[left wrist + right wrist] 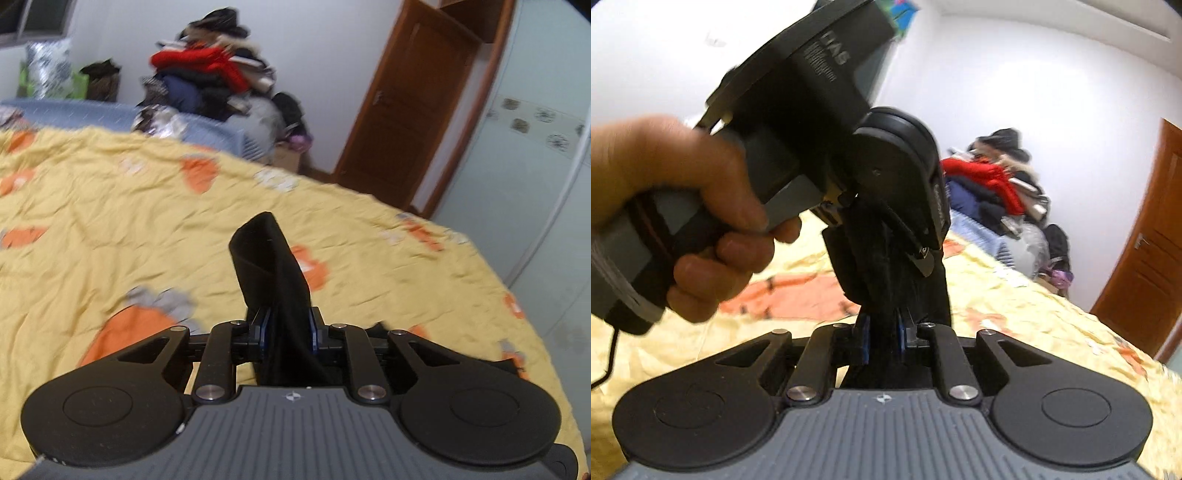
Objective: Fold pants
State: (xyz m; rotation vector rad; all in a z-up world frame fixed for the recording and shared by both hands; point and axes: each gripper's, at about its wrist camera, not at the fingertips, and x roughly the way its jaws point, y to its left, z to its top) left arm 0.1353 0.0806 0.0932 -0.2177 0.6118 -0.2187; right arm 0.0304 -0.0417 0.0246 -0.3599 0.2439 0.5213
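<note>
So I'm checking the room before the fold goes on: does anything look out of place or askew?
One thing: the pile of clothes beyond the bed is heaped unevenly and spills over a blue basket. The black pants are simply bunched between the left gripper fingers, and the right gripper pinches them too.

Left gripper [290,328] and right gripper [882,330]: black linkage arms, silver screws, ribbed grey body, blue-edged fingers [266,328].

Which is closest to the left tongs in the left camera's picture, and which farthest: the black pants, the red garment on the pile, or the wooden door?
1. black pants, pinched in the left tongs.
2. red garment, on the pile beyond the bed, upper left.
3. wooden door, upper right; order with the garment is uncertain.
</note>
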